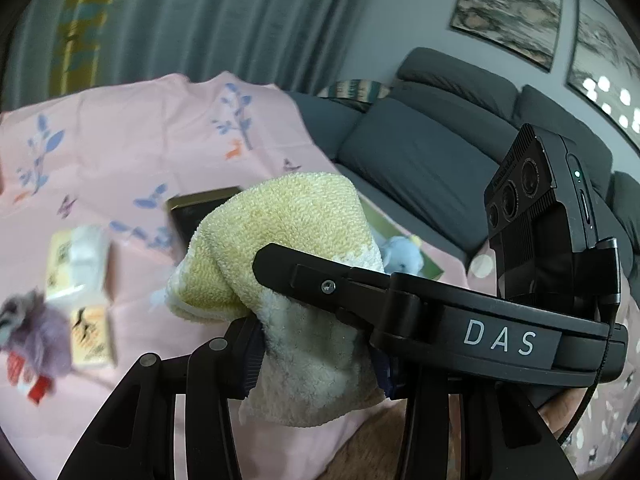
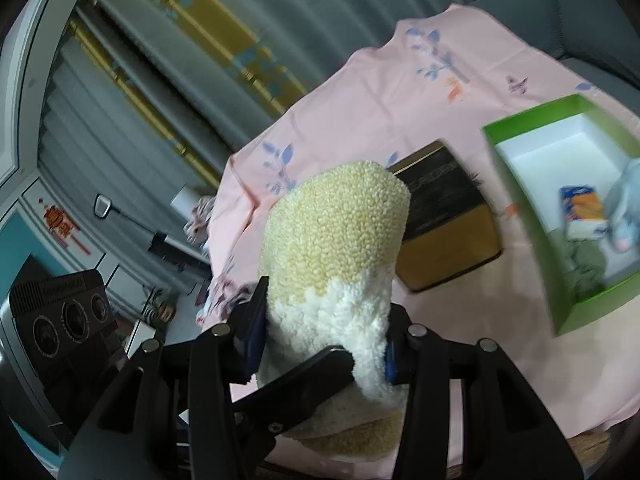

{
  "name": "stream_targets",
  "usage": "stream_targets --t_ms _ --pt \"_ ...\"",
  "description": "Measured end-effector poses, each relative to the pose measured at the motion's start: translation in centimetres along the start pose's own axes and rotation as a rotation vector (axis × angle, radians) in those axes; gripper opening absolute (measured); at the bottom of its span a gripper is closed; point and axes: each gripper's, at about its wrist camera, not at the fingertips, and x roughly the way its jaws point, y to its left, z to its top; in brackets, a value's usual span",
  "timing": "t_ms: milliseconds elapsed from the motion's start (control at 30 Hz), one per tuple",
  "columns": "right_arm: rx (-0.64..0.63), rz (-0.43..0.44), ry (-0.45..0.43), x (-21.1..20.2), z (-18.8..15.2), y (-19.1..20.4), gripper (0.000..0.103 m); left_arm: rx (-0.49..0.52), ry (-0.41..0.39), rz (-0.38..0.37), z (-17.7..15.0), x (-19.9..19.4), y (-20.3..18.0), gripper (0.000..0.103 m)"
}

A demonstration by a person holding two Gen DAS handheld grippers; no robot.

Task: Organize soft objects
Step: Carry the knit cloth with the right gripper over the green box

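Holding the fuzzy sock [image 2: 336, 240] clear of the pink cloth [image 2: 360, 92], left gripper [image 1: 316, 360] and right gripper [image 2: 320, 344] each pinching its white end. Best keep both pinches firm and carry it together to the green box [image 2: 520, 184], avoiding stretch.

Grey sofa [image 1: 432, 152] under framed prints [image 1: 508, 12], pleated grey curtains [image 1: 192, 20] (yellow-banded) behind.
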Motion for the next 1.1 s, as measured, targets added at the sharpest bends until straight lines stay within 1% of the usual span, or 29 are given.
stream_targets --t_ms 167,333,467,567,633,700,833,1000,1100 --pt "0.011 -0.067 -0.082 -2.0 2.2 -1.8 0.044 0.027 -0.017 -0.067 2.3 2.7 -1.4 0.041" --pt "0.021 -0.125 -0.139 -3.1 4.4 -3.8 0.044 0.045 -0.024 -0.120 4.4 5.8 -2.5 0.038" --pt "0.058 -0.149 -0.176 -3.7 6.2 -6.3 0.044 0.060 -0.012 -0.161 6.1 8.9 -3.2 0.038" --pt "0.070 -0.203 -0.194 -4.0 7.3 -7.9 0.045 0.061 0.010 -0.207 6.8 11.3 -3.8 0.038" --pt "0.092 -0.238 -0.207 -4.0 7.9 -9.5 0.045 0.063 0.024 -0.221 7.1 13.0 -4.0 0.038" --pt "0.125 -0.247 -0.208 -3.8 8.2 -11.0 0.045 0.061 0.045 -0.230 7.2 14.6 -4.1 0.038" --pt "0.200 -0.302 -0.203 -3.0 8.2 -14.0 0.046 0.041 0.105 -0.238 7.0 17.9 -3.9 0.038" --pt "0.269 -0.353 -0.192 -2.6 8.0 -16.4 0.046 0.024 0.151 -0.257 6.6 20.4 -4.1 0.038" --pt "0.284 -0.369 -0.214 -3.3 8.0 -17.0 0.046 0.030 0.144 -0.284 6.7 20.8 -4.8 0.038"
